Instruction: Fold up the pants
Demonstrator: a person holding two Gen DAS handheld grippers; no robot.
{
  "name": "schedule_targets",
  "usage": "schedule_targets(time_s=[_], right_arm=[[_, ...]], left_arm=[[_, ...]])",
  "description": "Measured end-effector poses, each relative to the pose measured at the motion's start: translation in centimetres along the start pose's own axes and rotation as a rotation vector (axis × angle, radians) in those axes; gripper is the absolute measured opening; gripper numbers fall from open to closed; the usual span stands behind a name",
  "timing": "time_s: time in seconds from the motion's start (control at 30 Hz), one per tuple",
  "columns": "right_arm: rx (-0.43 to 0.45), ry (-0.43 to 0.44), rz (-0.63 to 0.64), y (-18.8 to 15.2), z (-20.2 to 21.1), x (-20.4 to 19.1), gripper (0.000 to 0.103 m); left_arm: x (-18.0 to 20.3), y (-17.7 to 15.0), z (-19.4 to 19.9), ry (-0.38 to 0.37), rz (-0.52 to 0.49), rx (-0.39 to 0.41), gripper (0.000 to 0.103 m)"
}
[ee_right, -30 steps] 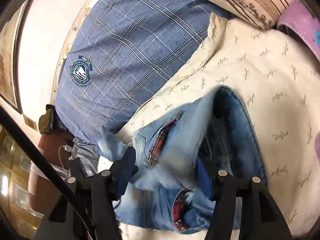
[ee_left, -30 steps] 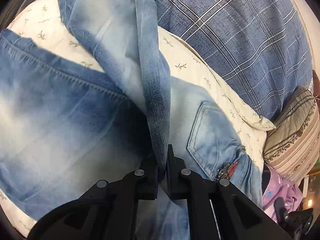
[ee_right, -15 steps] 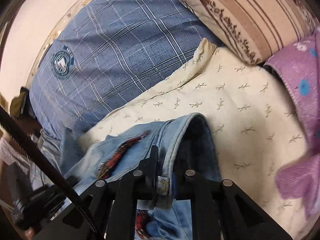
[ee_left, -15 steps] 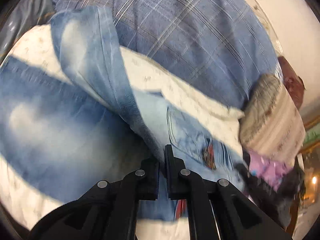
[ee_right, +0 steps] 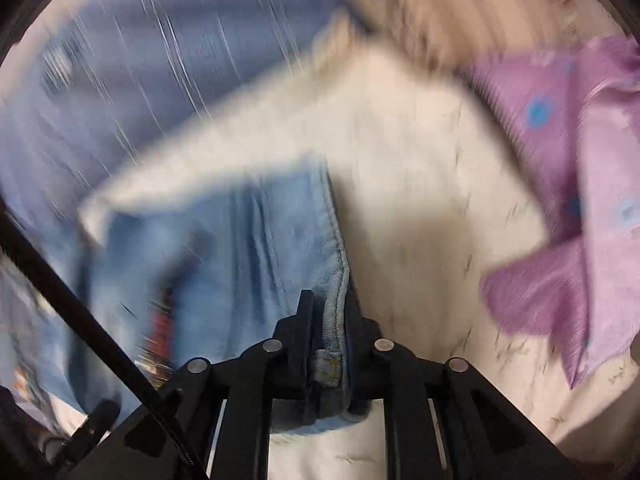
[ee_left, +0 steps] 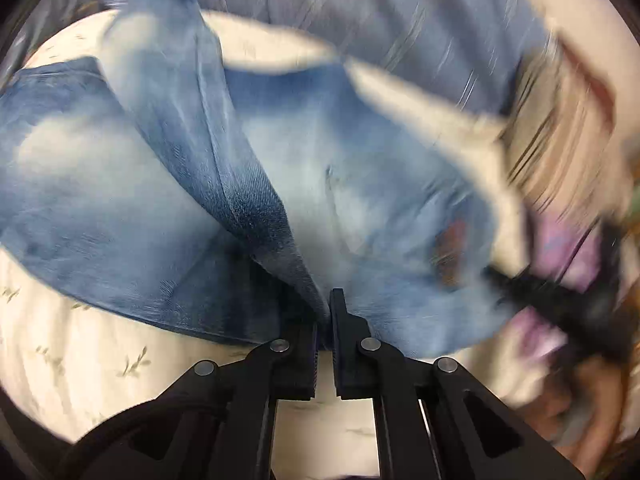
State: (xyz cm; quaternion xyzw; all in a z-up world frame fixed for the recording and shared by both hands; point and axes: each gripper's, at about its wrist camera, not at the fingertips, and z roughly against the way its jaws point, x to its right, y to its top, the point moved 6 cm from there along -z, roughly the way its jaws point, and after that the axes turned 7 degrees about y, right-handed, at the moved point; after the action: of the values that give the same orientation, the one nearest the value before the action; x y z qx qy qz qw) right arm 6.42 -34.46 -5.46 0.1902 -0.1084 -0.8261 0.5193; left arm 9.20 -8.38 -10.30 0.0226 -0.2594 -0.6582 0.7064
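One pants (ee_left: 352, 208), two gripper clamps

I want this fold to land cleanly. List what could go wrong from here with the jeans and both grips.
1. The left gripper pinches only a thin leg edge of the jeans; a tug could pull it free.
2. The right gripper clamps the thick waistband, and its jaws are easing apart, so the denim might slip.
3. The purple cloth lies close on the cream sheet and could get caught in the fold.

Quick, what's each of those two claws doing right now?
Left gripper: closed on a fold of the jeans.
Right gripper: clamped on the jeans' waistband edge, jaws easing slightly.
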Motion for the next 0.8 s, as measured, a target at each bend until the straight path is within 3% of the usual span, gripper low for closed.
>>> schedule_targets(time_s=[0.07, 0.1, 0.13, 0.17, 0.2, 0.27, 0.3, 0.33, 0.43, 0.53, 0.63, 0.7, 0.8], right_arm=[[0.015, -0.028, 0.028, 0.3, 0.0, -0.6, 0.019], [0.027, -0.056, 0.042, 0.2, 0.3, -0.6, 0.031], [0.033, -0.081, 0.051, 0.1, 0.5, -0.6, 0.038], [0.045, -0.086, 0.059, 0.1, 0.7, -0.7, 0.038], [0.073, -0.078, 0.066, 0.2, 1.2, -0.9, 0.04], [0.171, -0.079, 0.071, 0.5, 3.1, -1.1, 0.052], [0.23, -0.081, 0.077, 0.5, 4.3, -1.4, 0.063], [0.296, -0.059, 0.084, 0.4, 5.8, -1.8, 0.071], [0.407, 0.068, 0.114, -0.2, 8.7, -3.4, 0.075], [0.403, 0.251, 0.173, -1.4, 9.4, -6.2, 0.075], [0.33, 0.412, 0.197, -2.0, 9.0, -9.1, 0.075], [0.276, 0.473, 0.201, -2.1, 8.1, -11.0, 0.075], [0.235, 0.489, 0.232, -1.5, 7.2, -14.0, 0.075]], left_arm=[[0.2, -0.5, -0.3, -0.013, -0.023, 0.033, 0.009], [0.3, -0.5, 0.3, -0.017, -0.026, 0.044, 0.011], [0.2, -0.5, 0.8, -0.024, -0.019, 0.045, 0.02], [0.0, -0.5, 1.5, -0.05, -0.014, 0.049, 0.03], [-0.1, -0.4, 2.5, -0.077, -0.015, 0.068, 0.032], [-1.3, -0.4, 4.4, -0.062, -0.039, 0.124, 0.033], [-1.8, -0.3, 5.4, -0.054, -0.047, 0.148, 0.035], [-2.3, -0.3, 6.5, -0.051, -0.051, 0.176, 0.038], [-3.8, 0.0, 9.9, 0.023, -0.065, 0.271, 0.041], [-5.2, 0.9, 12.0, 0.123, -0.088, 0.358, 0.042], [-5.9, 1.6, 13.3, 0.197, -0.098, 0.412, 0.042], [-5.9, 2.2, 13.5, 0.227, -0.1, 0.434, 0.042], [-5.8, 3.4, 14.1, 0.281, -0.114, 0.476, 0.045]])
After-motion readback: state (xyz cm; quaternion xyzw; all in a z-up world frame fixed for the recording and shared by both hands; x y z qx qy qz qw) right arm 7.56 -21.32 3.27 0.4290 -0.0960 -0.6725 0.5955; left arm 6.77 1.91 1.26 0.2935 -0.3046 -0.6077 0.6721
